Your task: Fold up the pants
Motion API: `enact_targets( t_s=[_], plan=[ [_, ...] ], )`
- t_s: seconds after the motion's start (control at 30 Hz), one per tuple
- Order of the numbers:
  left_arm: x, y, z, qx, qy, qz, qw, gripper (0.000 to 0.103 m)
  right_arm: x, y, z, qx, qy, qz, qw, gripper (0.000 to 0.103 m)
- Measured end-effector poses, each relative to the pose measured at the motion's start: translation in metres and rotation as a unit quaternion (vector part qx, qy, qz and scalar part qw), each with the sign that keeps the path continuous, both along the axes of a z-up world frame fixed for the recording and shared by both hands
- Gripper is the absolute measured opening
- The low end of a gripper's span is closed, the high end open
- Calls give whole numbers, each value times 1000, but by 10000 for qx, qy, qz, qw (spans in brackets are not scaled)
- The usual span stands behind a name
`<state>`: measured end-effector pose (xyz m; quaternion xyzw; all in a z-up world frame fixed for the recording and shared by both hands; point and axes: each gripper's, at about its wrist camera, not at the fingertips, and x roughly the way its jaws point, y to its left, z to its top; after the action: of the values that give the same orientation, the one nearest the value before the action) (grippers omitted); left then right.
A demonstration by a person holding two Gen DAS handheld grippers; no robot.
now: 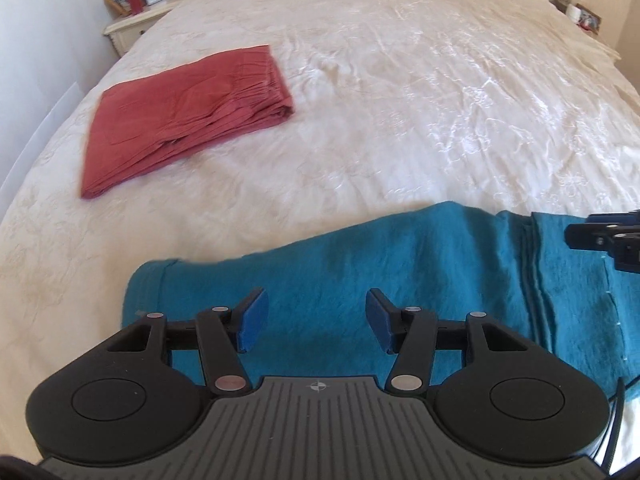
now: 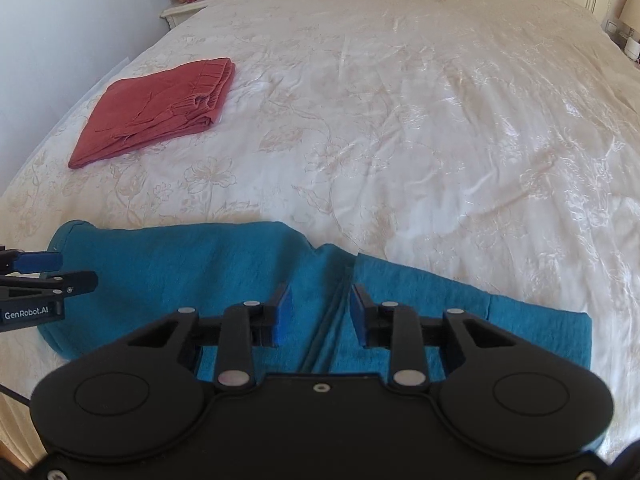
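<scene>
Left gripper [image 1: 313, 319] spread wide, holding nothing, poised over teal fabric pants [image 1: 360, 280] lying lengthwise along near edge of cream floral-embroidered bedspread [image 1: 400, 100]. Right gripper [image 2: 320, 312] likewise parted and unladen, straddling dark fold seam of same pants. Farther left on bed, folded rust-red pants [image 2: 156, 112]. Beyond, cream wooden nightstand [image 2: 180, 12] against pale wall [image 2: 60, 40], bearing clock and picture frame.
</scene>
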<state>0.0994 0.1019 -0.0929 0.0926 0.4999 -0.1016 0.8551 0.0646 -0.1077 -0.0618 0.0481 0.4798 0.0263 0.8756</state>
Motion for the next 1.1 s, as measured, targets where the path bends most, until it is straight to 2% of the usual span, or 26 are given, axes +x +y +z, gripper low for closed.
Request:
enact_targets(
  t_s=[0.17,0.27,0.37,0.43,0.5,0.57,0.7,0.8,0.87,0.9,0.93,0.97,1.0,1.1],
  plan=[
    [37,-39,-22,-47,29,-514,9987,53,33,-13,-16,31,166,119,9998,42],
    [51,-51,-46,132,231,-612,9978,53,51,-21,-27,87,278,241,9993,43],
    [50,-47,-73,225,611,-571,9962,53,63,-24,-36,73,311,463,9984,43],
    [40,-42,-85,428,671,-628,9948,54,70,-22,-41,-1,299,670,9973,45],
    [28,-39,-88,587,584,-805,9933,55,78,-20,-48,-109,308,875,9956,48],
    [19,-37,-88,671,548,-896,9922,56,86,-19,-54,20,359,1108,9932,48],
    [14,-33,-86,618,592,-802,9931,56,92,-10,-64,0,513,1393,9889,48],
    [16,-32,-83,551,638,-698,9940,56,87,-7,-72,167,718,1470,9864,49],
    [17,-33,-83,534,644,-670,9942,56,78,-8,-74,298,786,1497,9851,44],
    [17,-33,-83,529,644,-668,9943,56,74,-8,-73,330,778,1537,9845,37],
    [17,-34,-83,525,643,-670,9943,56,70,-8,-72,355,781,1581,9837,23],
    [17,-34,-83,520,641,-670,9943,57,67,-8,-71,436,820,1643,9820,17],
    [16,-34,-83,517,639,-668,9944,57,65,-9,-69,513,838,1700,9805,14],
    [16,-34,-84,503,632,-659,9946,57,64,-5,-66,577,848,1972,9750,12]
  ],
)
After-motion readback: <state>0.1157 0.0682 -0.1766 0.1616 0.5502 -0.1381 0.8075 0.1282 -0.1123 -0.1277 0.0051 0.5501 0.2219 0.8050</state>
